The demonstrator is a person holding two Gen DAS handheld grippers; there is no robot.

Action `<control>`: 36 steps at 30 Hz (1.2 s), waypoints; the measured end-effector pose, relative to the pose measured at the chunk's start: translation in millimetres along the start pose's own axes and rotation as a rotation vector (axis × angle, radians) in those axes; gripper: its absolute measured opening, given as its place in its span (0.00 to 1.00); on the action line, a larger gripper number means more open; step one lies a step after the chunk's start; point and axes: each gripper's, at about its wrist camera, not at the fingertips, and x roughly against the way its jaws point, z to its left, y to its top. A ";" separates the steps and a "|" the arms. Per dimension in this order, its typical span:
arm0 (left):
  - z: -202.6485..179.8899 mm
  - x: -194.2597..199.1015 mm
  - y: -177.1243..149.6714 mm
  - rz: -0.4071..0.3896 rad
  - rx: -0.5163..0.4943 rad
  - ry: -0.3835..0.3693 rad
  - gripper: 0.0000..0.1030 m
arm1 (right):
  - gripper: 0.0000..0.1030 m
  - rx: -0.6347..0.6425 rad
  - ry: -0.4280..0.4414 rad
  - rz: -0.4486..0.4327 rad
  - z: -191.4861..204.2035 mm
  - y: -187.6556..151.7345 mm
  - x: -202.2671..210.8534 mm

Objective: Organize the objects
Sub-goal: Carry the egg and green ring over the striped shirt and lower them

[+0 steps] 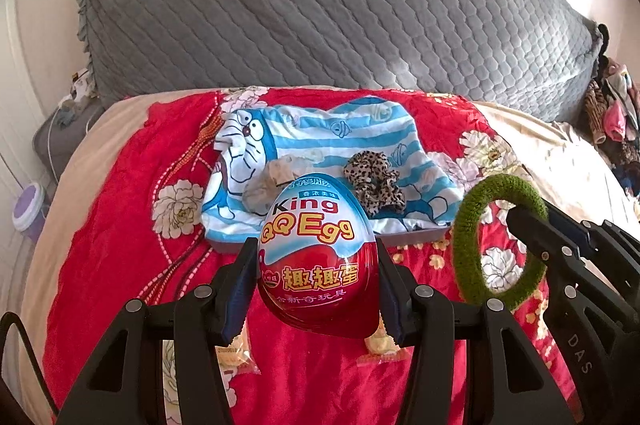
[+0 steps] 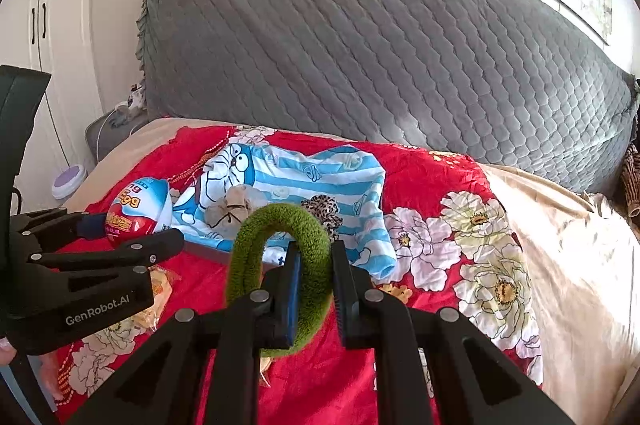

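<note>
Gripping a red toy egg [image 1: 318,257] between both pads, the left gripper [image 1: 318,289] hangs over the red floral bedspread [image 1: 120,225]. Right gripper [image 2: 316,289] is clamped on a green fuzzy ring [image 2: 280,225], just beside. Beyond them, a blue striped cartoon cloth [image 1: 320,133] carries a beige scrunchie [image 1: 266,185] and leopard scrunchie [image 1: 374,181]. Grey quilted headboard [image 1: 320,5] at the back.

A home bedroom: a bed [image 2: 560,245] with red floral cover [image 2: 432,185], grey quilted headboard [image 2: 360,45], white wardrobe [image 2: 36,17] at nine o'clock.
</note>
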 end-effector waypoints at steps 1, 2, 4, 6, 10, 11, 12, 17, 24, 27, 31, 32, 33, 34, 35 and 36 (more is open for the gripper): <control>0.1 -0.6 1.0 -0.001 0.000 0.001 0.54 | 0.14 -0.001 0.001 -0.001 -0.3 0.8 -0.8; 0.2 -1.0 1.7 -0.003 -0.001 0.003 0.54 | 0.14 -0.003 0.001 -0.003 -1.0 1.6 -1.6; 0.2 -2.5 3.5 -0.005 -0.002 0.003 0.54 | 0.14 -0.002 0.000 -0.003 -0.3 2.8 -3.2; 0.9 -5.6 4.9 -0.003 0.001 0.005 0.54 | 0.14 0.000 0.000 -0.003 0.0 3.9 -5.9; 2.8 -15.2 7.9 0.004 0.009 0.007 0.54 | 0.14 -0.003 0.000 0.000 -2.3 7.0 -16.5; 3.4 -18.7 8.8 0.009 0.008 0.011 0.54 | 0.14 -0.005 0.003 0.001 -2.9 8.0 -19.5; 4.1 -21.6 9.4 0.013 0.011 0.007 0.54 | 0.14 -0.003 0.000 0.002 -3.3 8.8 -22.6; 8.2 -38.1 13.9 0.027 0.024 0.009 0.54 | 0.14 -0.007 0.001 0.020 -7.5 10.6 -34.7; 14.1 -59.4 18.6 0.044 0.026 0.017 0.54 | 0.14 -0.014 -0.005 0.028 -11.9 14.8 -53.6; 16.2 -67.5 19.1 0.053 0.025 0.018 0.54 | 0.14 -0.011 -0.006 0.031 -10.9 16.9 -61.1; 19.0 -74.2 20.7 0.061 0.033 0.013 0.54 | 0.14 -0.006 -0.005 0.037 -9.6 18.5 -68.9; 19.2 -75.8 21.3 0.062 0.032 0.013 0.54 | 0.14 -0.007 -0.006 0.038 -9.5 18.9 -71.1; 19.3 -77.7 21.9 0.063 0.030 0.014 0.54 | 0.14 -0.007 -0.005 0.040 -9.2 19.2 -72.7; 19.7 -79.0 22.4 0.063 0.028 0.014 0.54 | 0.14 -0.007 -0.005 0.041 -9.3 19.8 -75.2; 20.3 -81.3 23.3 0.063 0.029 0.015 0.54 | 0.14 -0.006 -0.006 0.043 -9.0 20.5 -77.2; 21.0 -83.4 24.6 0.064 0.031 0.013 0.54 | 0.14 -0.004 -0.005 0.045 -8.6 21.2 -79.0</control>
